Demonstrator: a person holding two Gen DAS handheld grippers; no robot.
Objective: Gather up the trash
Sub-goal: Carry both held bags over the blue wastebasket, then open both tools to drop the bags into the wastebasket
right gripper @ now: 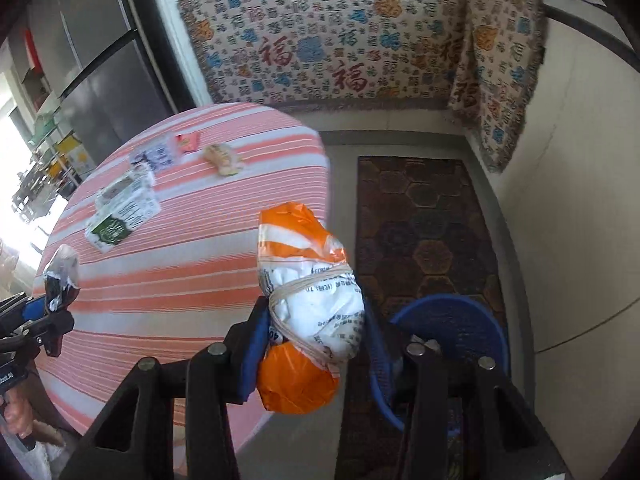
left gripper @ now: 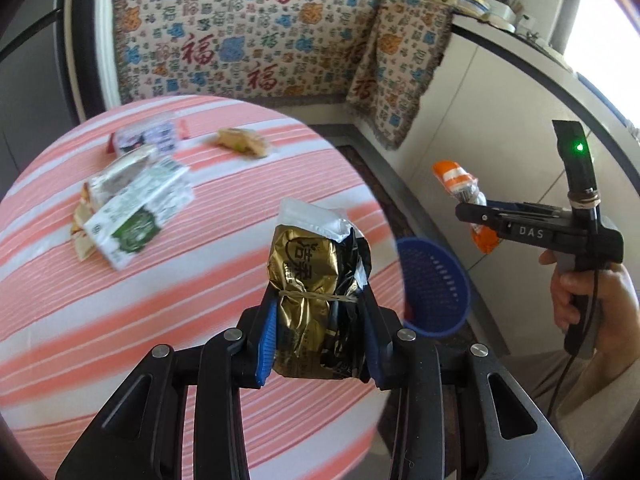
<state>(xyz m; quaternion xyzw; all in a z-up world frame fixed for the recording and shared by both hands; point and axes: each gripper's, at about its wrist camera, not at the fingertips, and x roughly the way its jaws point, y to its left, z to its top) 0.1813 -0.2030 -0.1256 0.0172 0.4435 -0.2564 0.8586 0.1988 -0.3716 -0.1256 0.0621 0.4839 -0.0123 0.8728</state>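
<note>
My left gripper is shut on a gold and black wrapper bound with a rubber band, held above the right edge of the striped table. My right gripper is shut on an orange and white wrapper, also rubber-banded, held beside the table and left of the blue basket. The basket stands on the floor, seen in the left wrist view too. The right gripper with its wrapper shows above the basket there. More trash lies on the table: a green and white carton, small packets and a crumpled wrapper.
A patterned cloth covers the cabinet behind the table. A dark hexagon rug lies on the floor under the basket. A white counter runs along the right. A grey fridge stands at the left.
</note>
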